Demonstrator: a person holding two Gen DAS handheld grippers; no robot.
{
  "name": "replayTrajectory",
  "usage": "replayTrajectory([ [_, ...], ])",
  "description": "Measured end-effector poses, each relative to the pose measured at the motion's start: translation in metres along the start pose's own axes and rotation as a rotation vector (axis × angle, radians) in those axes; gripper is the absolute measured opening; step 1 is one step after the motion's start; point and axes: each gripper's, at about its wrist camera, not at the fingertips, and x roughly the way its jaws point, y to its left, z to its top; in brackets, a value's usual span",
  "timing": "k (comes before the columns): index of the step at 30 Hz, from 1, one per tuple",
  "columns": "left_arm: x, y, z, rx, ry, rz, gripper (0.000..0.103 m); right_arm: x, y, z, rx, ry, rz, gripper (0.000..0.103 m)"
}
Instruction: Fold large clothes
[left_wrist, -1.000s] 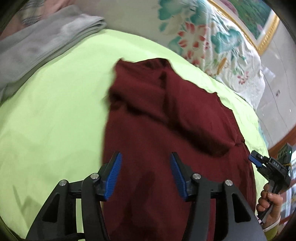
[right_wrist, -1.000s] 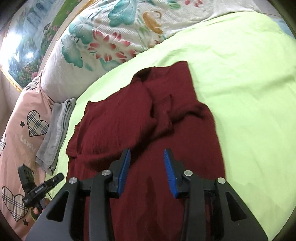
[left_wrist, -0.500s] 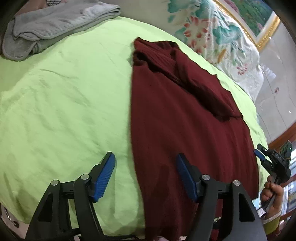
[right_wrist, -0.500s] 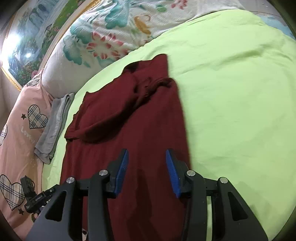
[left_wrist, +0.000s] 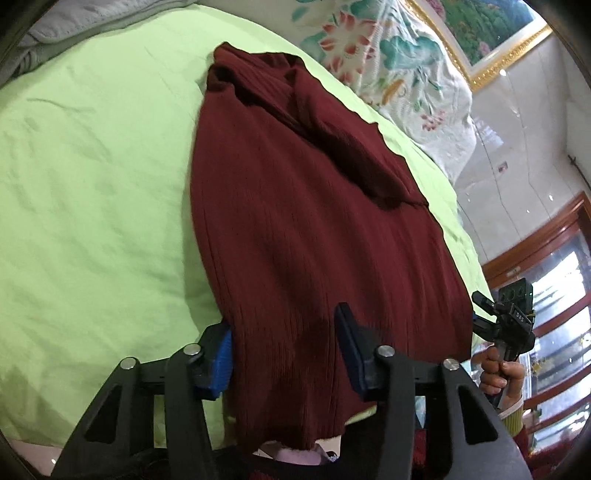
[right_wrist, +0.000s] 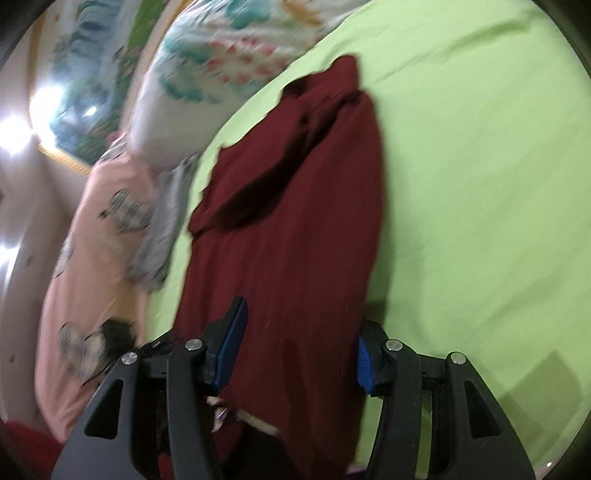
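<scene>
A dark red knit garment (left_wrist: 295, 229) lies lengthwise on the green bed sheet (left_wrist: 92, 184), its sleeve folded across the upper part and its hem hanging over the near edge. My left gripper (left_wrist: 282, 321) straddles the hem's left corner. Its jaws are closing, with cloth between the blue pads (left_wrist: 221, 354) but not pinched. In the right wrist view the same garment (right_wrist: 295, 221) runs between the fingers of my right gripper (right_wrist: 301, 317). Its jaws are opening and the pads (right_wrist: 232, 336) stand clear of the cloth. The right gripper (left_wrist: 506, 317) also shows, held by a hand (left_wrist: 498, 373).
A floral quilt (left_wrist: 388, 55) and a folded grey cloth (left_wrist: 74, 22) lie at the head of the bed. A pink heart-print pillow (right_wrist: 103, 240) sits to the left. A wooden cabinet (left_wrist: 554, 258) stands beyond the bed's right side.
Both grippers drew back to the bed's near edge. The bunched garment now lies stretched long and flat, hem over the edge. The left jaws widened then narrowed; the right jaws widened.
</scene>
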Motion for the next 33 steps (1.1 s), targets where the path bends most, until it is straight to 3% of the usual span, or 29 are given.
replayTrajectory([
  [6, 0.004, -0.001, -0.003, 0.023, 0.027, -0.054, 0.046, 0.004, 0.003, -0.014, -0.023, 0.022, 0.051, 0.051],
  [8, 0.007, -0.002, -0.001, 0.029, 0.036, -0.063, 0.043, 0.009, -0.001, -0.013, -0.006, 0.028, 0.029, 0.033],
  [12, 0.008, 0.002, 0.002, 0.037, 0.049, -0.042, 0.006, 0.007, -0.008, -0.016, -0.024, 0.073, -0.008, 0.008],
  [13, 0.008, 0.004, 0.0, 0.032, 0.043, -0.034, 0.005, 0.005, -0.01, -0.019, -0.03, 0.083, -0.014, 0.006],
  [18, -0.001, 0.002, 0.0, 0.028, -0.026, -0.005, 0.004, 0.001, -0.003, -0.02, -0.038, 0.053, 0.003, 0.005],
  [23, -0.022, -0.009, 0.02, 0.052, -0.102, -0.022, 0.003, -0.005, 0.016, -0.005, -0.07, -0.004, 0.091, 0.005],
  [28, -0.046, -0.021, 0.061, 0.037, -0.222, -0.063, 0.003, -0.012, 0.038, 0.03, -0.11, -0.077, 0.152, 0.005],
  [33, -0.047, -0.039, 0.118, 0.076, -0.299, -0.037, 0.003, -0.007, 0.054, 0.079, -0.156, -0.129, 0.163, 0.005],
])
